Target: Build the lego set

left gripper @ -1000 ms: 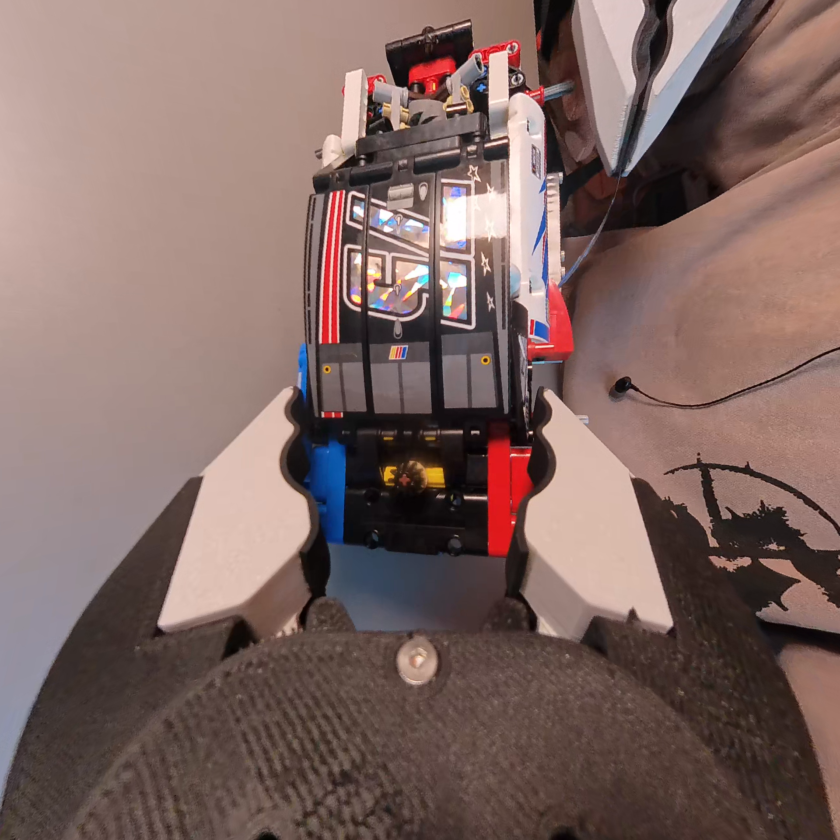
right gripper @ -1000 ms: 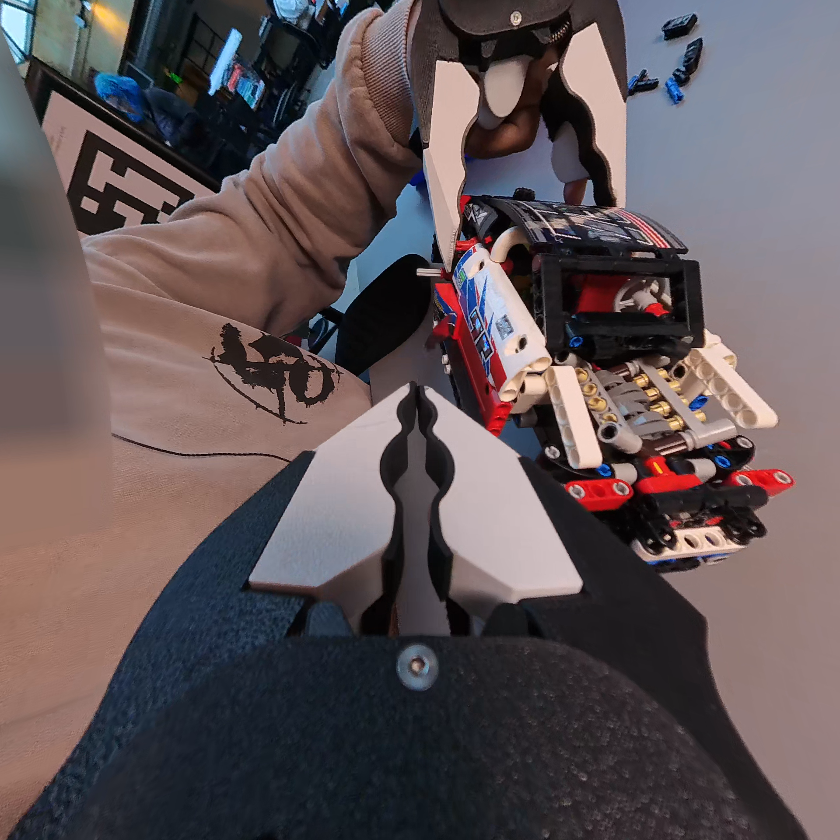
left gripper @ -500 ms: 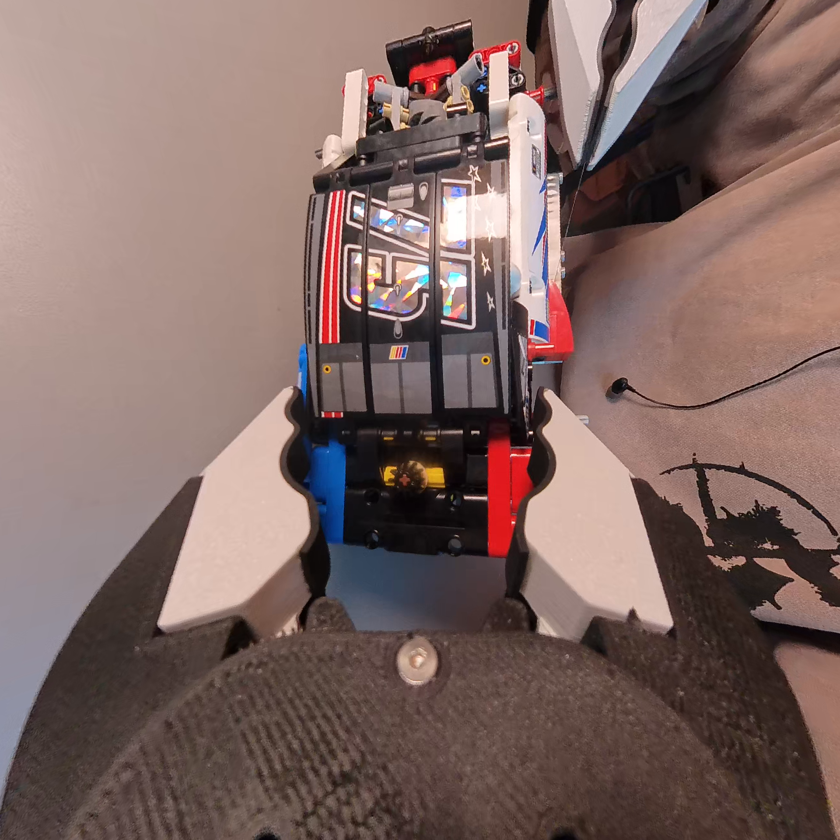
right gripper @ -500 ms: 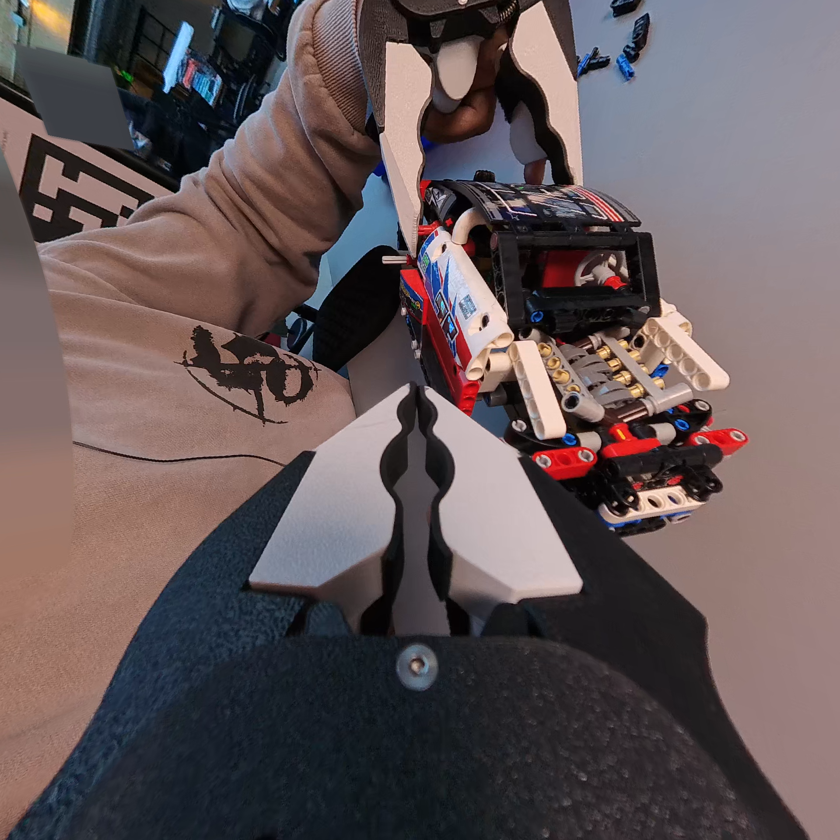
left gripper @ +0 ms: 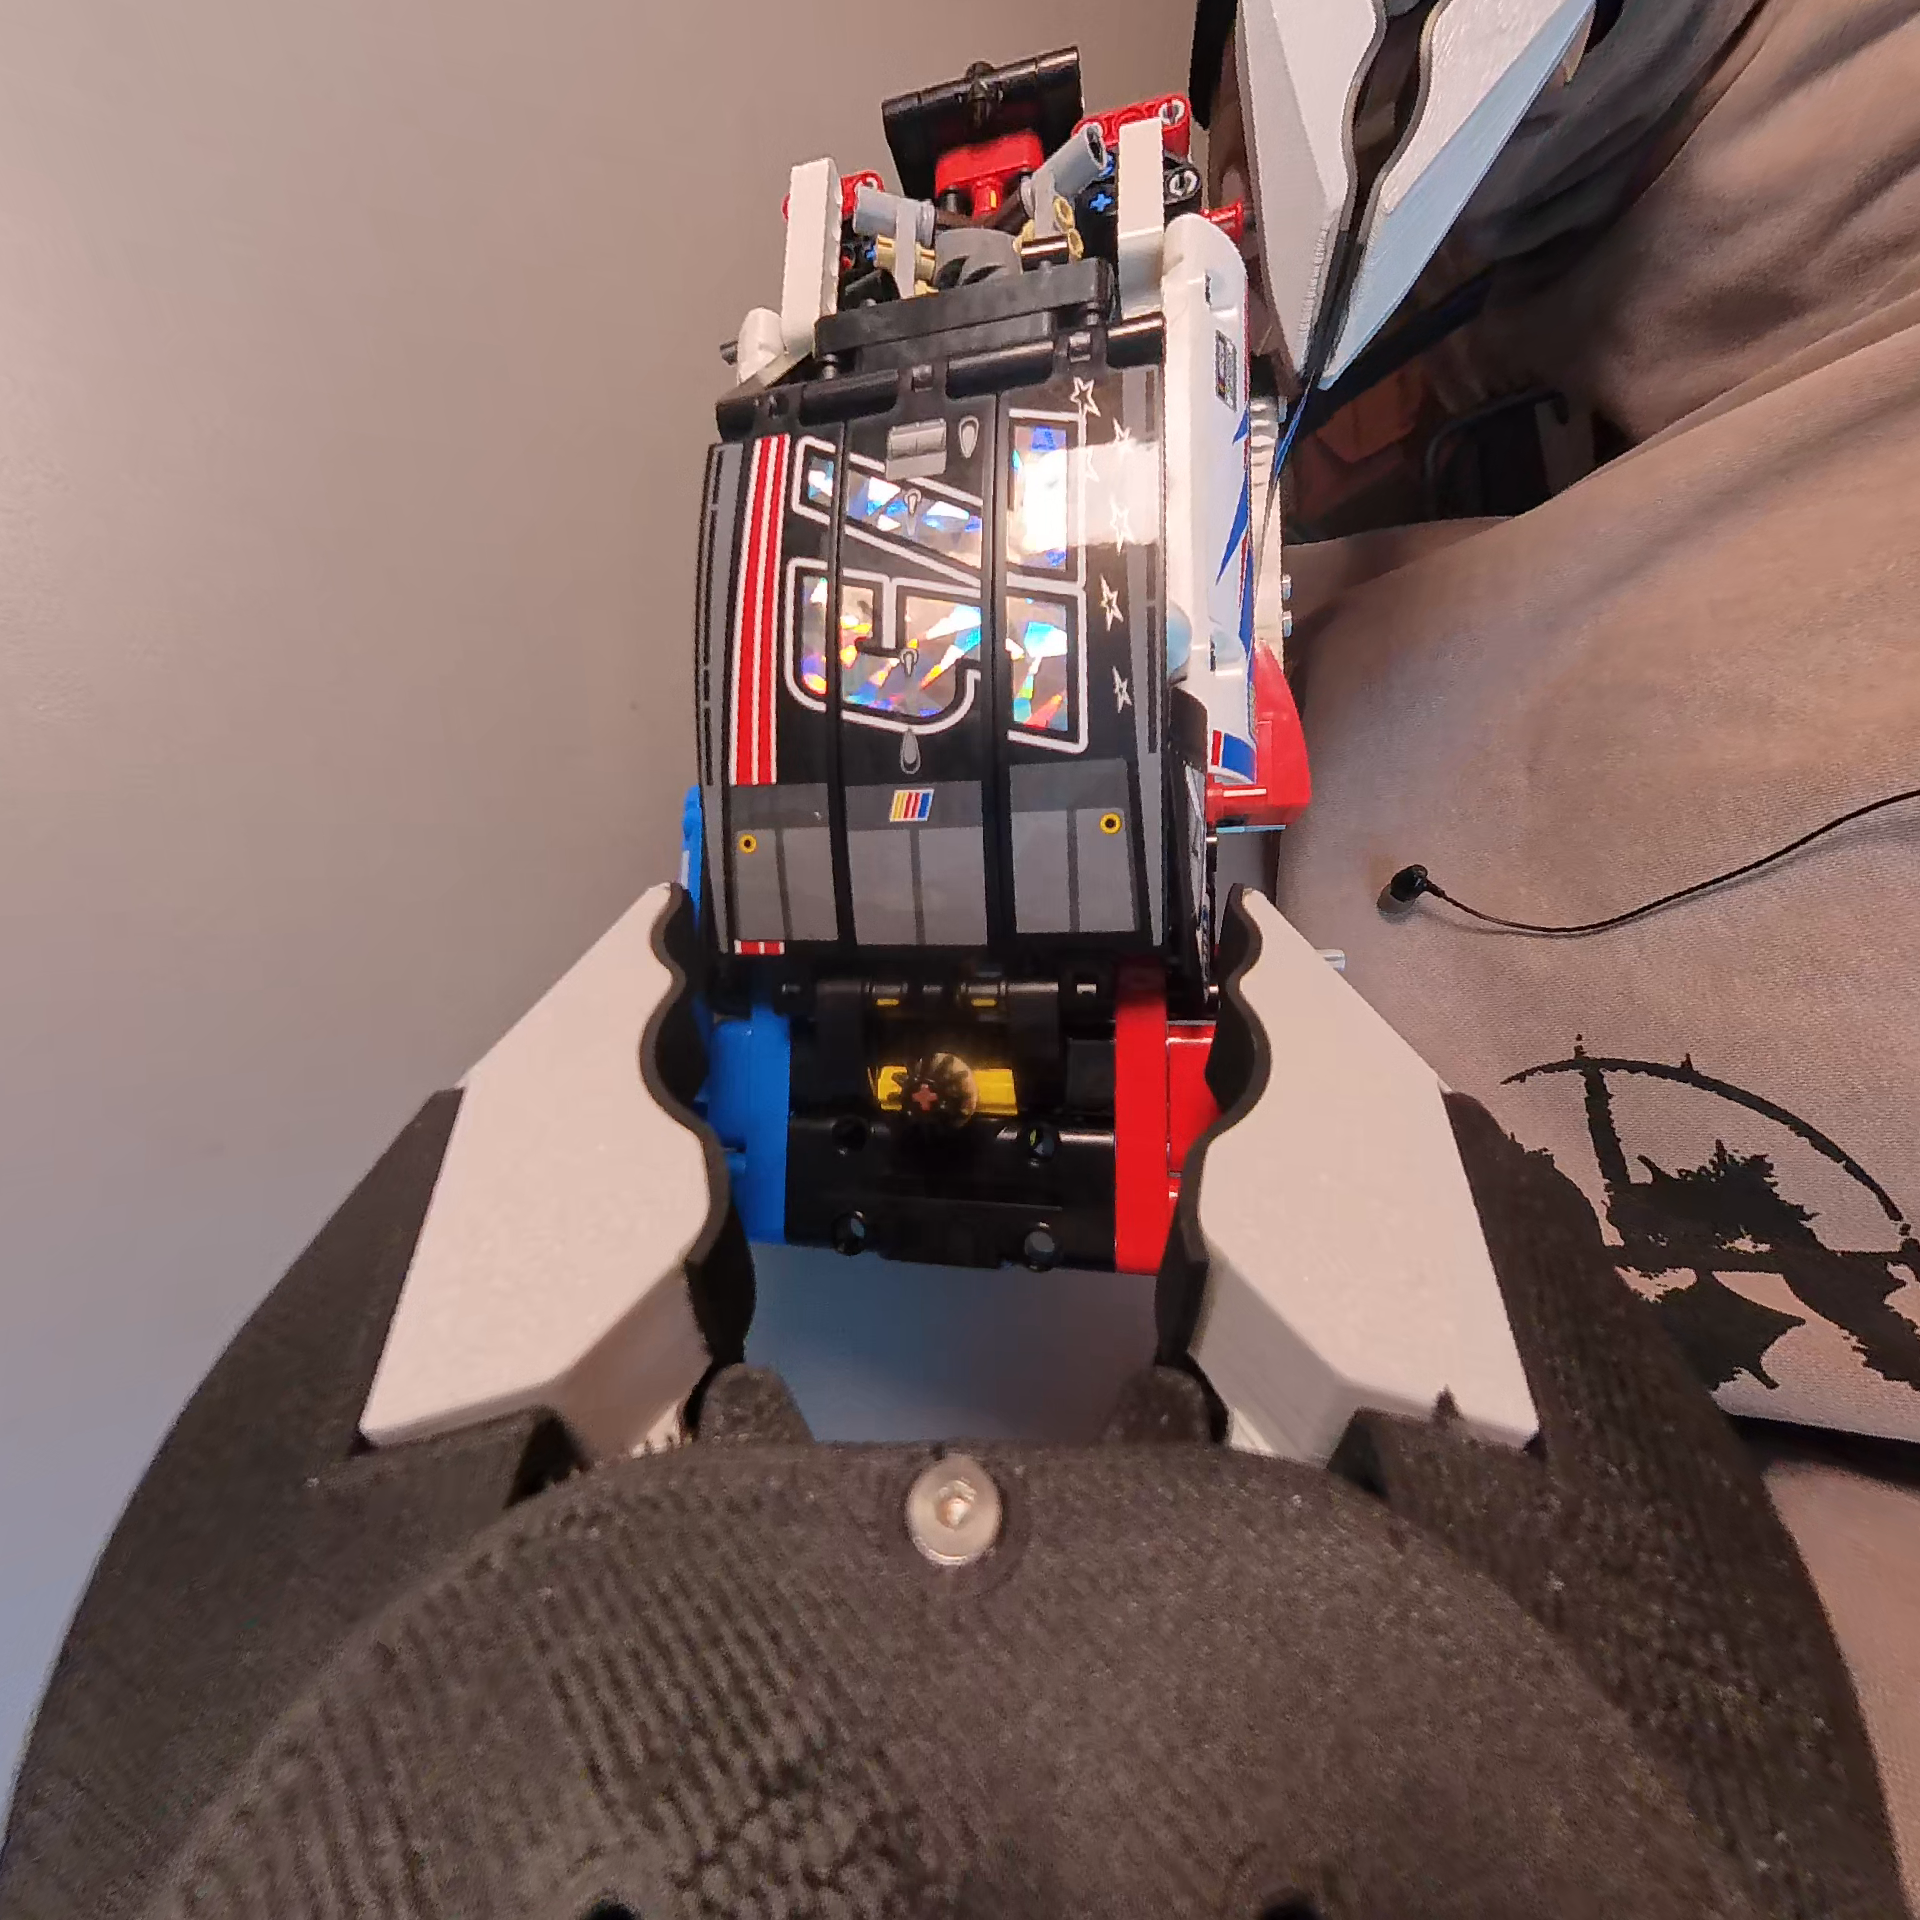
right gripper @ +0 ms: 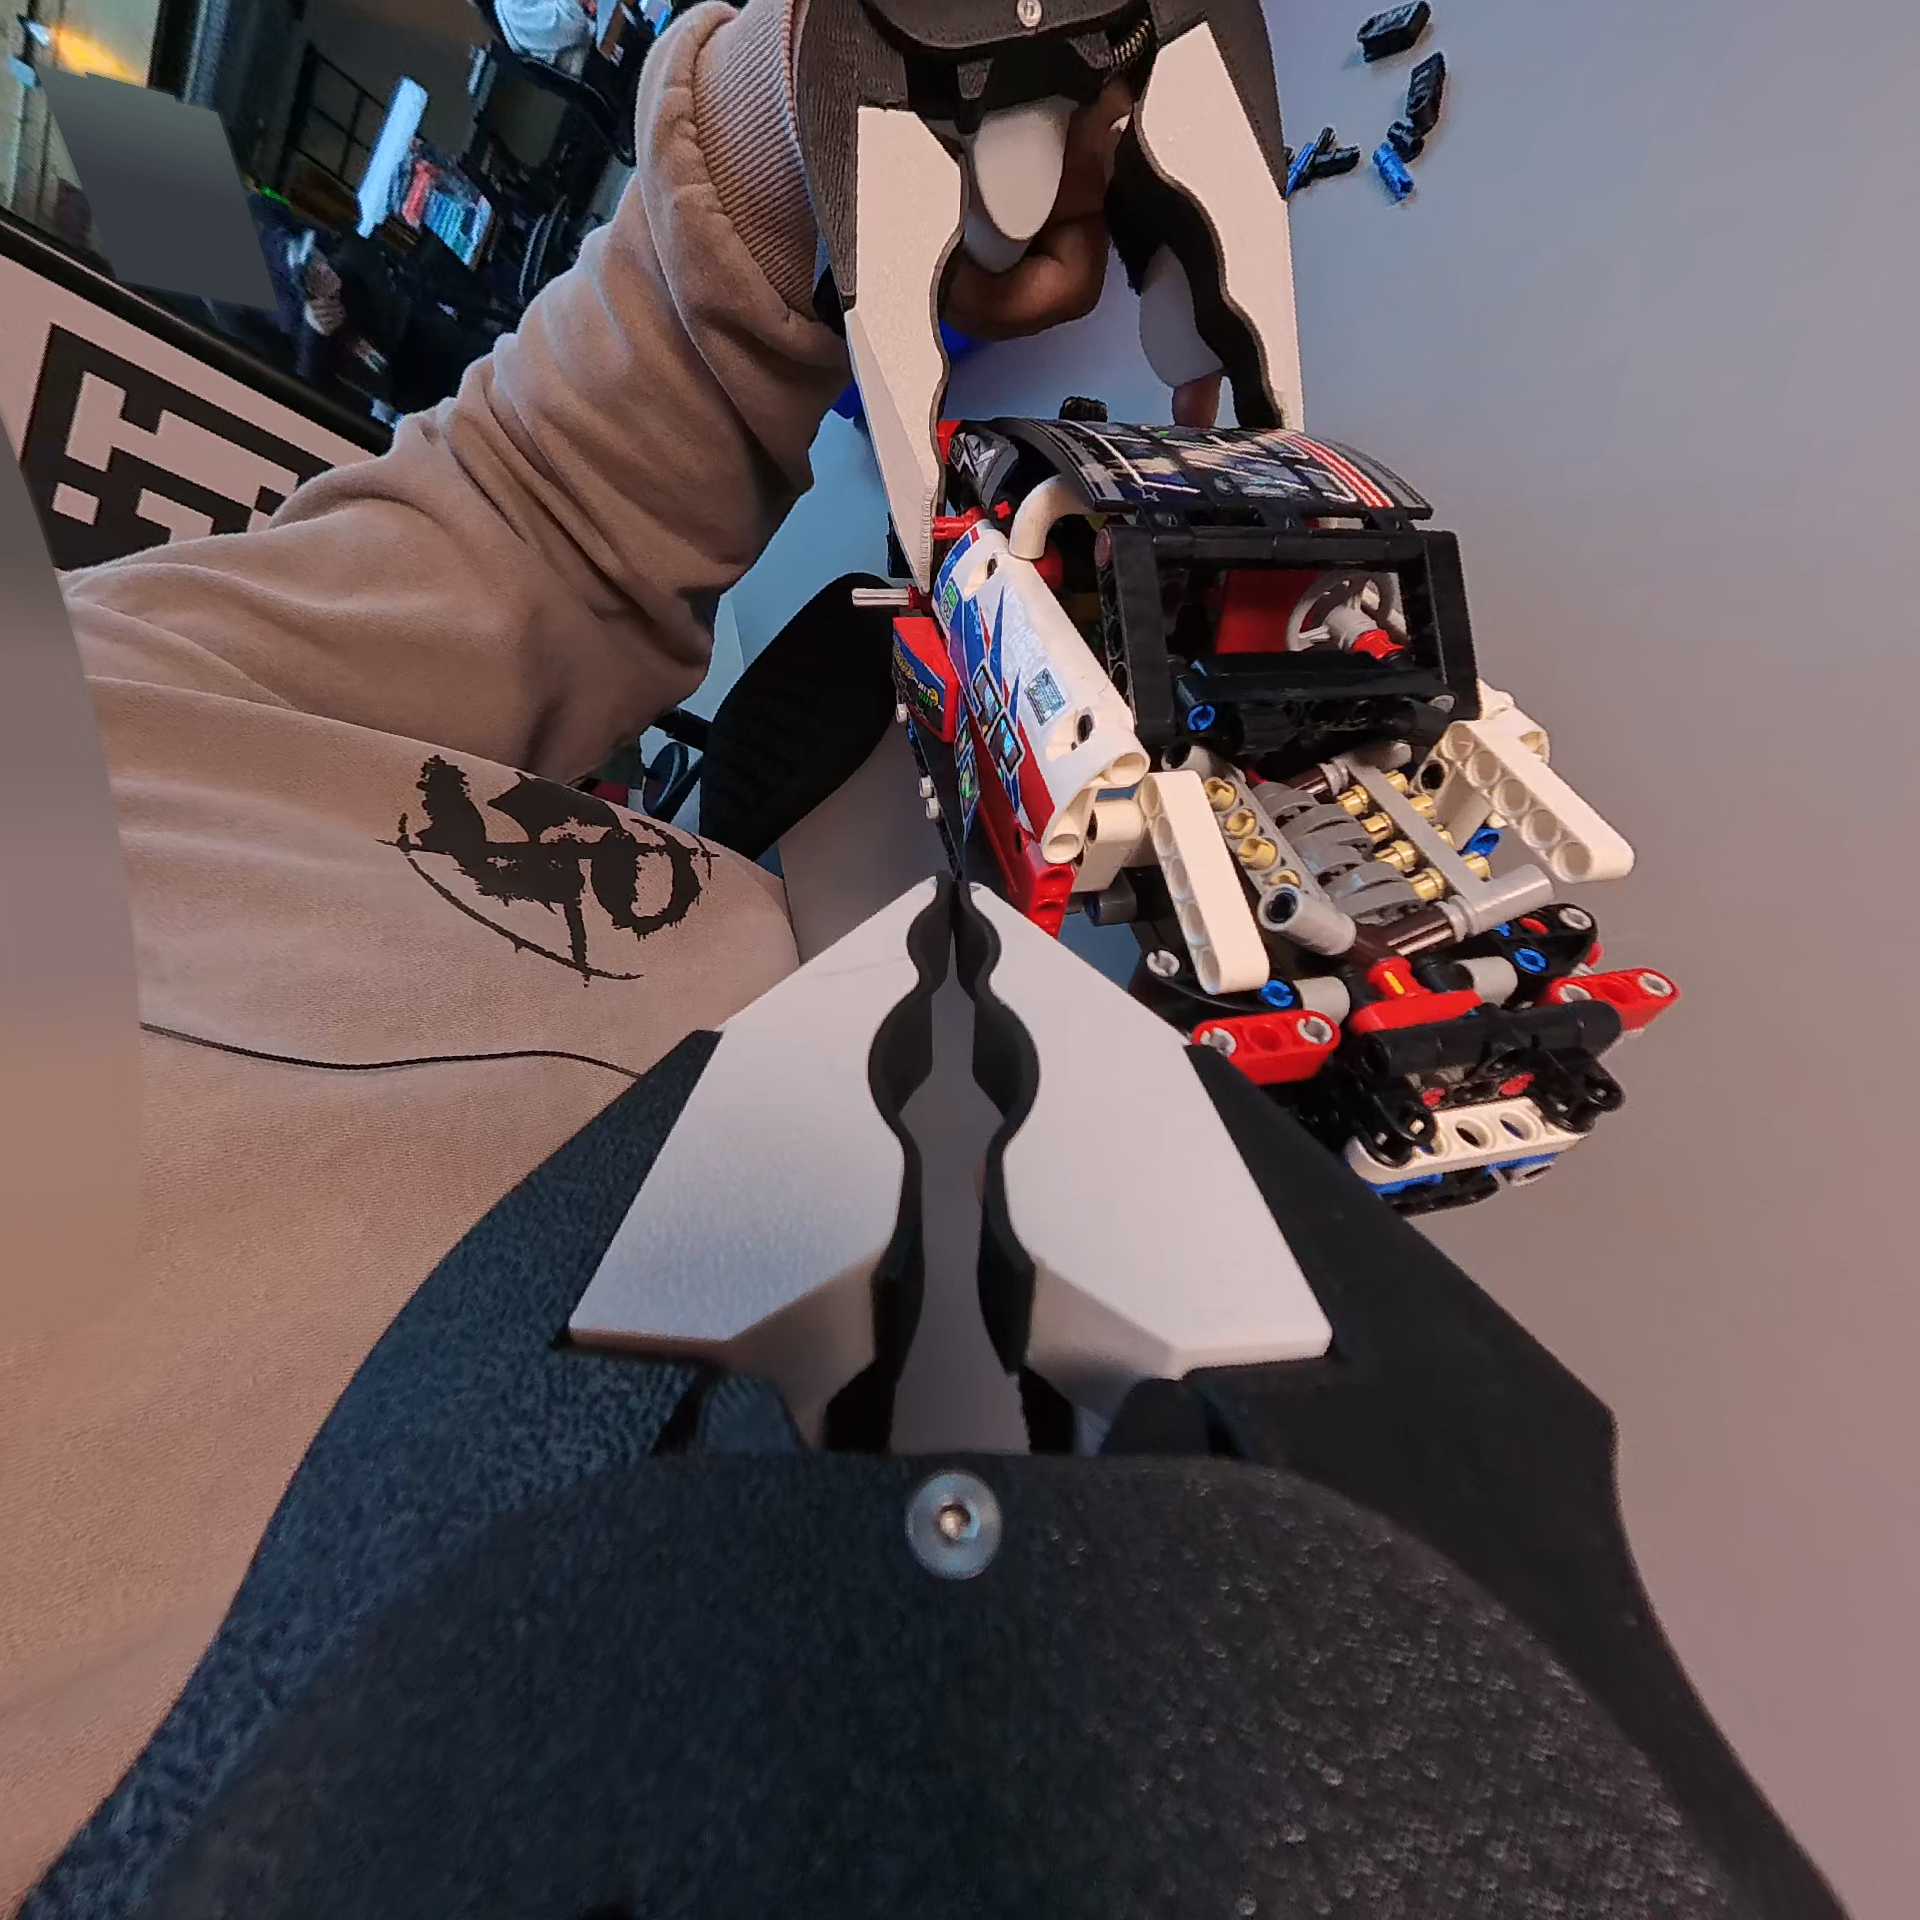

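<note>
since the earlier frames the right gripper (left gripper: 1340,343) has slid further into the upper right of the left wrist view, close to the white side panel (left gripper: 1210,499) of the lego car (left gripper: 935,665). in the right wrist view the car (right gripper: 1247,790) now sits a little lower and more to the right.

the left gripper (left gripper: 956,1039) clamps the car's rear end between its fingers, the blue block against one pad and the red block against the other, the black stickered roof running up the middle of the frame. the right gripper (right gripper: 954,914) has its jaws pressed together with nothing between them, its tip just beside the car's red lower edge. a person's beige sleeve (right gripper: 582,499) fills the left. loose small pieces (right gripper: 1392,114) lie on the grey table (right gripper: 1714,520) at the upper right.
</note>
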The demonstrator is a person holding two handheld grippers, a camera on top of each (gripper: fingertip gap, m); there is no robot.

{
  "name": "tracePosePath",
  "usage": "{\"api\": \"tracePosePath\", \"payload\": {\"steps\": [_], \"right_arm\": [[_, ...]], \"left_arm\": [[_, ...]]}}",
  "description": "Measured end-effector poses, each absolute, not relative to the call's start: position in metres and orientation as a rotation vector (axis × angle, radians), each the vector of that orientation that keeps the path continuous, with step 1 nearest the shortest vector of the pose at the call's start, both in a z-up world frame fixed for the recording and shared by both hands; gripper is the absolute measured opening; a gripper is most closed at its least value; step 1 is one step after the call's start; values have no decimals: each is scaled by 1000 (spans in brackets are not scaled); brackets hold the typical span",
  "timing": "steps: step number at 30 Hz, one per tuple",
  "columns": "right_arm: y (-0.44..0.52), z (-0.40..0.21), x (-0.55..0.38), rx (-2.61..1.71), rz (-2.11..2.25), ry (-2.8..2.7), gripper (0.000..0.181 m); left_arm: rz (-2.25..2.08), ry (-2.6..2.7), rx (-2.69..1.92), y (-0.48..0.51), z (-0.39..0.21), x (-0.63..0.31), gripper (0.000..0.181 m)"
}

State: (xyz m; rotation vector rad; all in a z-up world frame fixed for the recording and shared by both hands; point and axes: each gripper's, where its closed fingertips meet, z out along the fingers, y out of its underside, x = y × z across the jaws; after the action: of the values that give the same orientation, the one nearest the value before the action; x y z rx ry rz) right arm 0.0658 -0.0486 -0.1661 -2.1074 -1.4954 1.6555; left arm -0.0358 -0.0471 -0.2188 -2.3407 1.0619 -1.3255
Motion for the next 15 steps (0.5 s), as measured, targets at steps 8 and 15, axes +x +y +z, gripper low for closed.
{"api": "tracePosePath", "payload": {"steps": [8,15], "right_arm": [[-47,-168,67,-2111,1633,-1499,0],[-47,-168,66,-2110,1626,-1497,0]], "left_arm": [[-1326,1064,-2342,-47,-219,-36,98],[-1327,1064,-2342,-47,-219,-36,98]]}}
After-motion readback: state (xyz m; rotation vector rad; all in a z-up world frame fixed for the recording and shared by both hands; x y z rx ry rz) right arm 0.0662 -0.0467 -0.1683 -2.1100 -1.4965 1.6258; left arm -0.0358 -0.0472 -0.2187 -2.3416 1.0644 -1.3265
